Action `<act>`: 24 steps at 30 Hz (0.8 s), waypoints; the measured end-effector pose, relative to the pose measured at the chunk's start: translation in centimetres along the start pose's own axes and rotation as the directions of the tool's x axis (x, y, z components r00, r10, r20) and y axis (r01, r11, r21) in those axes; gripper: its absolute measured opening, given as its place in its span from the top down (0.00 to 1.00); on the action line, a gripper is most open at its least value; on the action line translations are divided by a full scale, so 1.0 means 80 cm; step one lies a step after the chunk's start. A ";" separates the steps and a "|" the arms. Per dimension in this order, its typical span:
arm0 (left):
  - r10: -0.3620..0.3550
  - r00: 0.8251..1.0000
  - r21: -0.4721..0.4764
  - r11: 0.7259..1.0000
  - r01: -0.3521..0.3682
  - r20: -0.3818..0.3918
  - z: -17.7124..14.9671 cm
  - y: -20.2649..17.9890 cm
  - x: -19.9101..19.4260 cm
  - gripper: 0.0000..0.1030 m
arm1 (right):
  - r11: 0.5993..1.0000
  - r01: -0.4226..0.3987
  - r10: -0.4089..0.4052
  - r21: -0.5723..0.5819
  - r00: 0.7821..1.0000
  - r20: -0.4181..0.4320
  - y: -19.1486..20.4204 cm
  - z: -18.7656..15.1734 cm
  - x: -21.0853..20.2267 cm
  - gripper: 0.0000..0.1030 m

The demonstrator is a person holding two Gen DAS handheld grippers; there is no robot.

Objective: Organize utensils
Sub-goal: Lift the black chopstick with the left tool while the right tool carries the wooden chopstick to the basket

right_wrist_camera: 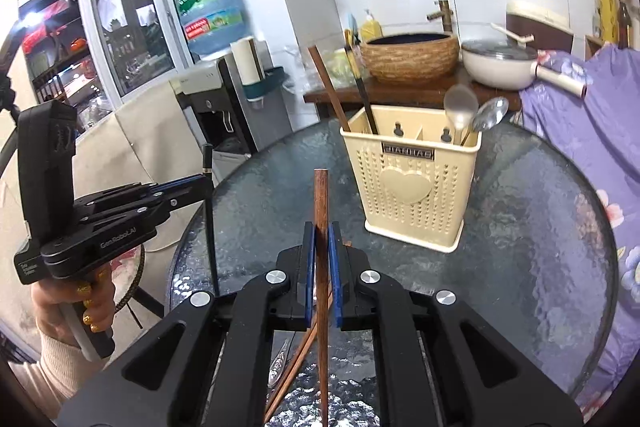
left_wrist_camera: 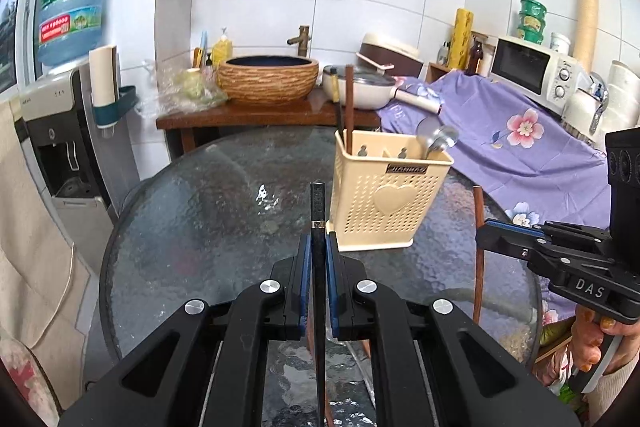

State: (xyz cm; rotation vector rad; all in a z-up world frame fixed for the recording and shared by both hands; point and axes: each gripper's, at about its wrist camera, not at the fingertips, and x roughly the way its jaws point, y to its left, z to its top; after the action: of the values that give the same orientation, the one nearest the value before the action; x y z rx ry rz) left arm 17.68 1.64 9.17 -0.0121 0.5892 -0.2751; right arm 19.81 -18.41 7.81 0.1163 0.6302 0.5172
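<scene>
My left gripper (left_wrist_camera: 317, 247) is clamped on a black chopstick (left_wrist_camera: 318, 211), held upright above the glass table (left_wrist_camera: 200, 227). My right gripper (right_wrist_camera: 321, 247) pinches a brown chopstick (right_wrist_camera: 321, 203) the same way. The cream utensil holder (right_wrist_camera: 412, 187) stands ahead on the table (one brown and one black chopstick in its left compartment, spoons (right_wrist_camera: 476, 115) in the right).

Right gripper (right_wrist_camera: 321, 247) jaws clamped on a reddish-brown wooden chopstick (right_wrist_camera: 321, 203), upright above the round textured-glass bench (right_wrist_camera: 520, 227). Beyond stands a cream perforated plastic utensil caddy (right_wrist_camera: 412, 195) holding chopsticks and spoons.
</scene>
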 end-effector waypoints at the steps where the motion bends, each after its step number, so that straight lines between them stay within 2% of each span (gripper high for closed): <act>1: -0.002 1.000 0.005 1.000 0.002 0.006 0.002 -0.002 -0.003 0.93 | 1.000 -0.002 0.002 -0.006 1.000 0.005 0.000 0.001 -0.005 0.93; 13: -0.014 0.998 0.033 0.999 0.012 0.062 0.022 -0.019 -0.023 0.93 | 1.000 -0.005 0.007 -0.030 0.998 0.067 0.000 0.014 -0.045 0.93; 24: -0.041 0.995 0.083 0.996 0.033 0.092 0.051 -0.043 -0.025 0.93 | 0.998 0.016 -0.010 -0.058 0.995 0.095 0.004 0.045 -0.048 0.93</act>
State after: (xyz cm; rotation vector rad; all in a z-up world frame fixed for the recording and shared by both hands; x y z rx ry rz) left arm 17.48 -1.42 13.97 0.0424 0.4844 -0.3323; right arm 19.13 -19.84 12.82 0.0808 0.5229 0.5140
